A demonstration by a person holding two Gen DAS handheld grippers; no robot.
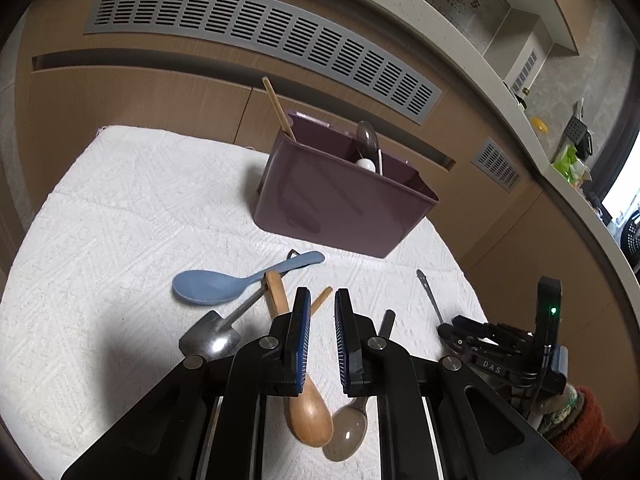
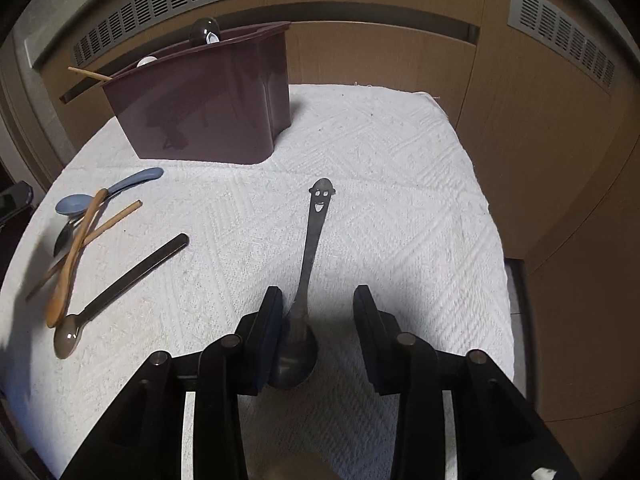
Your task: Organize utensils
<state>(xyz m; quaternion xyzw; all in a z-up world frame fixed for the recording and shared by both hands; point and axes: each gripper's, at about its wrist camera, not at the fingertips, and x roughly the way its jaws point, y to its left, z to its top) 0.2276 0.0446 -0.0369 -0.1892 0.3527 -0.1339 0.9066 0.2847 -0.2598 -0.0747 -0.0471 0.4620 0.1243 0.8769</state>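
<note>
1. The left tool (image 1: pixel 322 322) hovers over the spoon pile near the surface's left edge, jaws narrow and gripping nothing; the wooden spoon (image 1: pixel 308 412) looks light and stiff.
2. The right tool (image 2: pixel 316 320) stands wide open around a metal spoon (image 2: pixel 308 248) mid-surface: thin, stiff, slippery. Its neck seems the best hold.
3. Its bowl is shadowed; the holder's (image 2: pixel 208 100) compartments are mostly hidden.

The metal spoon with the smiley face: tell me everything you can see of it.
The metal spoon is dull grey, with a smiling face cut into its rounded handle end. It lies flat on the white cloth, handle pointing away, bowl nearest the camera. The right gripper stands open around its neck, the left pad close beside the bowl, contact unclear.
</note>
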